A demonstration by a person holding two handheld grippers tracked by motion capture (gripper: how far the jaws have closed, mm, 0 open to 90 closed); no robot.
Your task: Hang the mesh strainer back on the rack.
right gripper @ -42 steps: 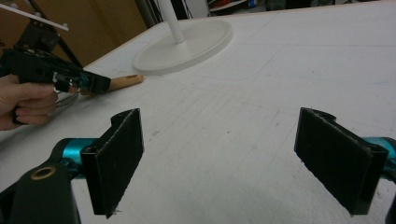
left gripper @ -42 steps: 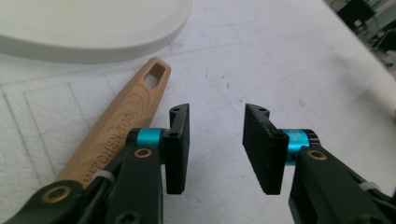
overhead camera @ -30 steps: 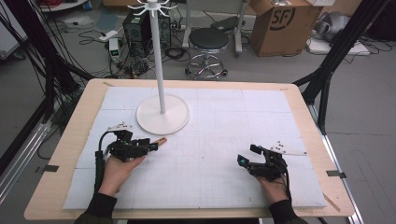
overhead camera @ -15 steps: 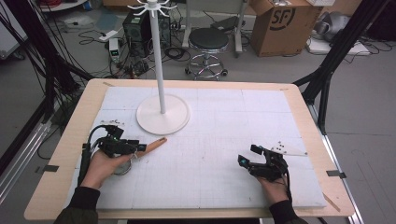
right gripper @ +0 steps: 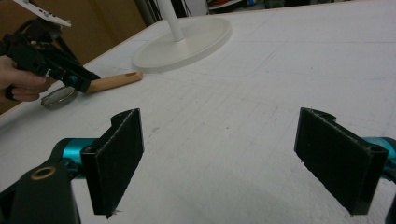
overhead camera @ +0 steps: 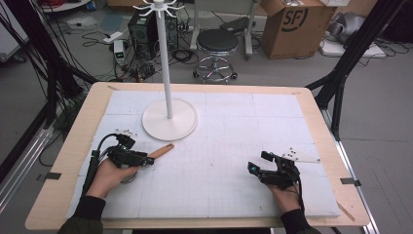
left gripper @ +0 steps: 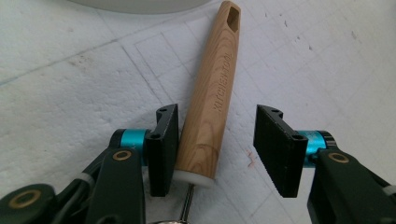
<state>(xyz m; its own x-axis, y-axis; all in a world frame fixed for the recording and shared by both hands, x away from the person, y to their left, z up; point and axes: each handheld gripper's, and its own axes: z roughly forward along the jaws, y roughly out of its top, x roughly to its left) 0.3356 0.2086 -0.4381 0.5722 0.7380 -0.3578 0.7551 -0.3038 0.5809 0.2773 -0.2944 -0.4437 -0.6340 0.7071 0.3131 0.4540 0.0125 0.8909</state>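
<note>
My left gripper [left gripper: 212, 149] has released fingers straddling the wooden handle [left gripper: 212, 93], one pad touching; I'd centre before clenching. My right gripper [right gripper: 238, 163] rests released on the counter [overhead camera: 229, 146].

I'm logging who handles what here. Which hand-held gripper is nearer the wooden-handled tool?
The left hand-held gripper: its open jaws stand either side of the wooden-handled tool, not yet closed on it. The right hand-held gripper rests far across the table, open.
</note>
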